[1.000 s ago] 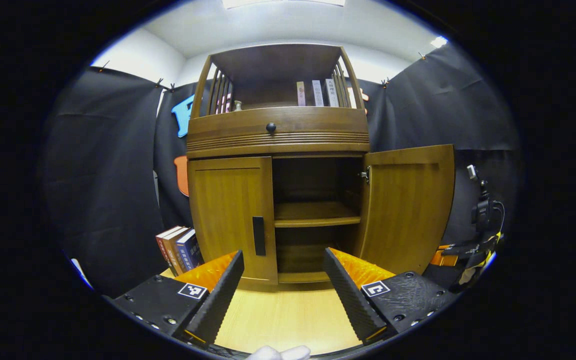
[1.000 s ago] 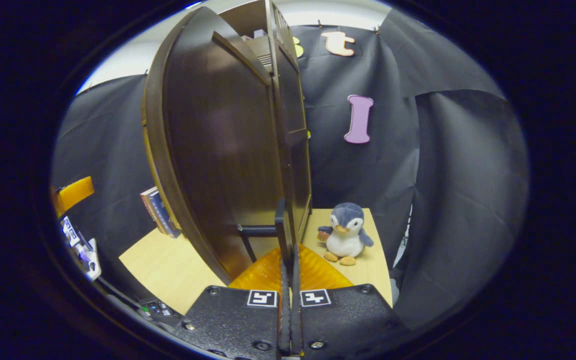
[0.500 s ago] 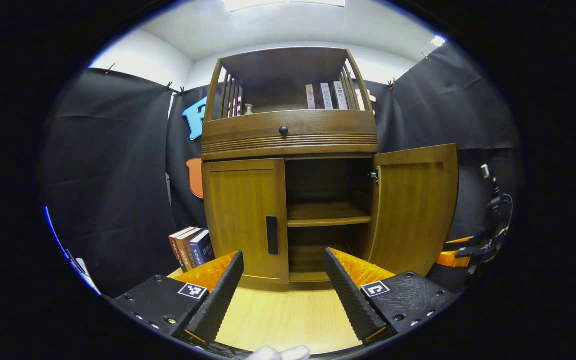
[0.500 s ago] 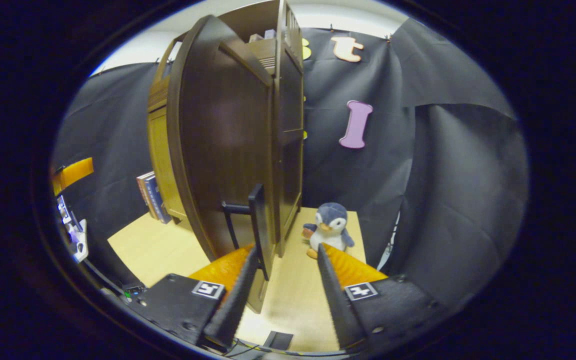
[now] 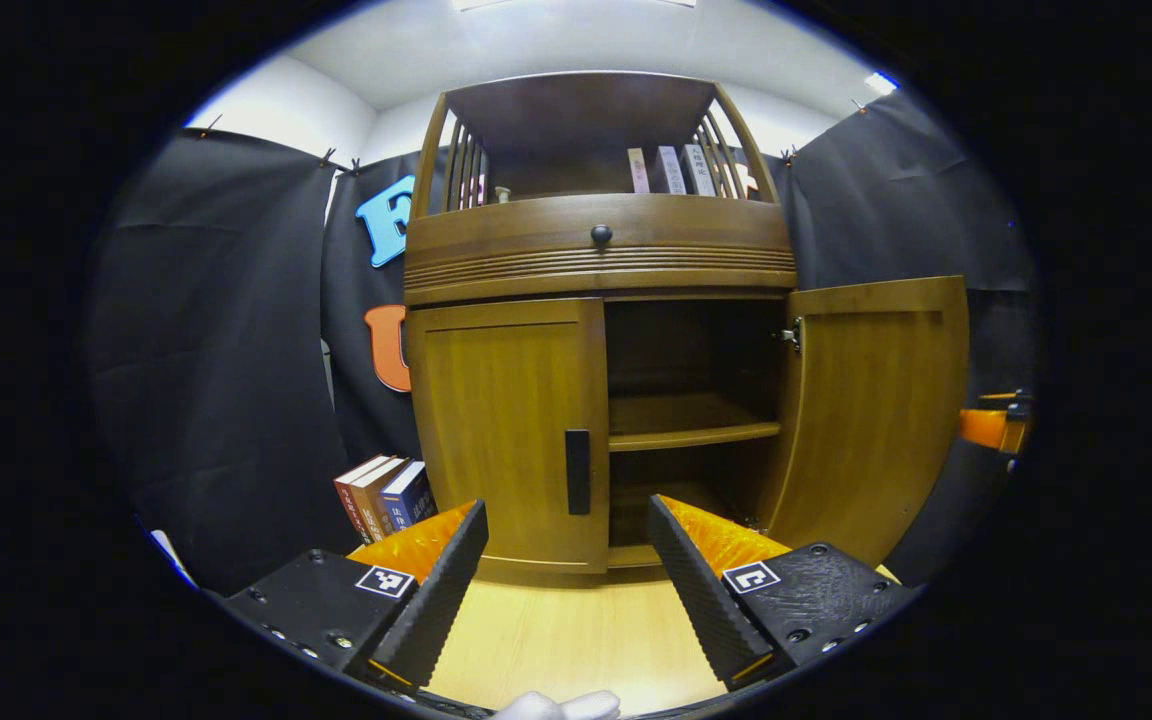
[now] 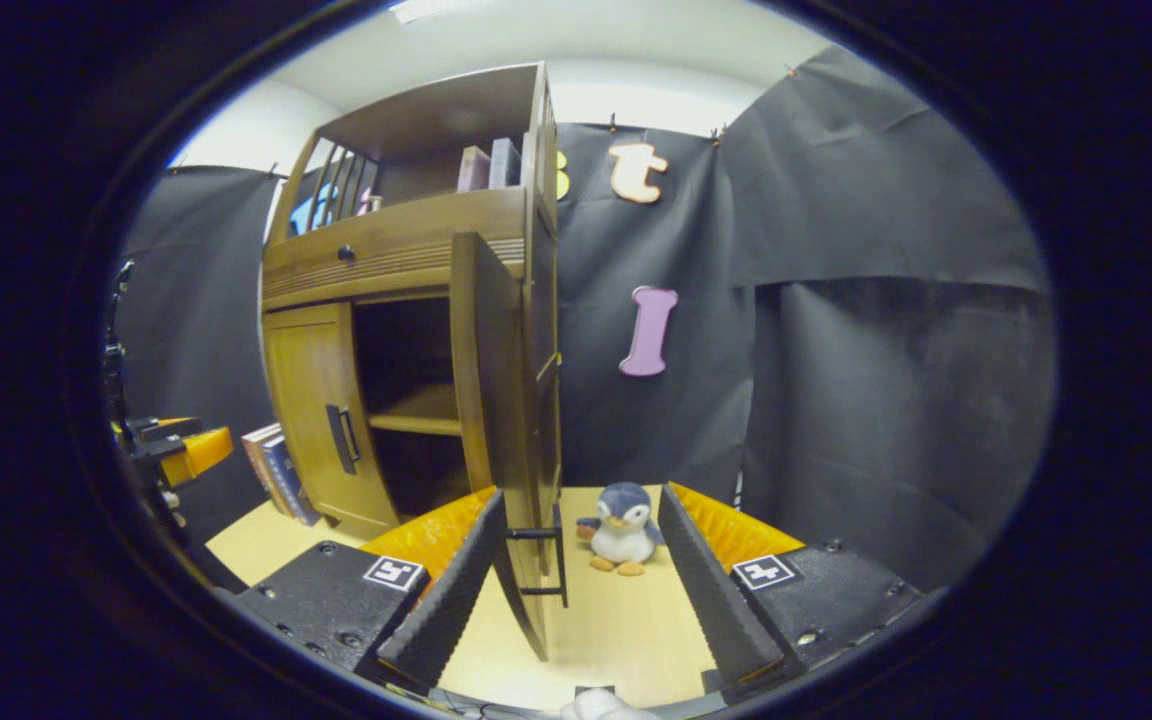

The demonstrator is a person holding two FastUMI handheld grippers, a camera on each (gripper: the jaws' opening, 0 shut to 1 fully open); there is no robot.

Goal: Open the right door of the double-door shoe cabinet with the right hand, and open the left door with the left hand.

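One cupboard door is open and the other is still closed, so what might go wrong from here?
1. The left tool is open but short of the left door's handle; closing early would probably grab nothing.
2. The open right door stands on edge between the right tool's spread fingers, so a careless sideways move might knock it.
3. The stacked books lean beside the left door, which might bump them if swung fully open.

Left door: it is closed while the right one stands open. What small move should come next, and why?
Probably ease the left claw forward to straddle the left door's handle. The right door is swung wide, and the right claw is open, off that door's handle. The left door is shut, and the left claw is open, short of it.
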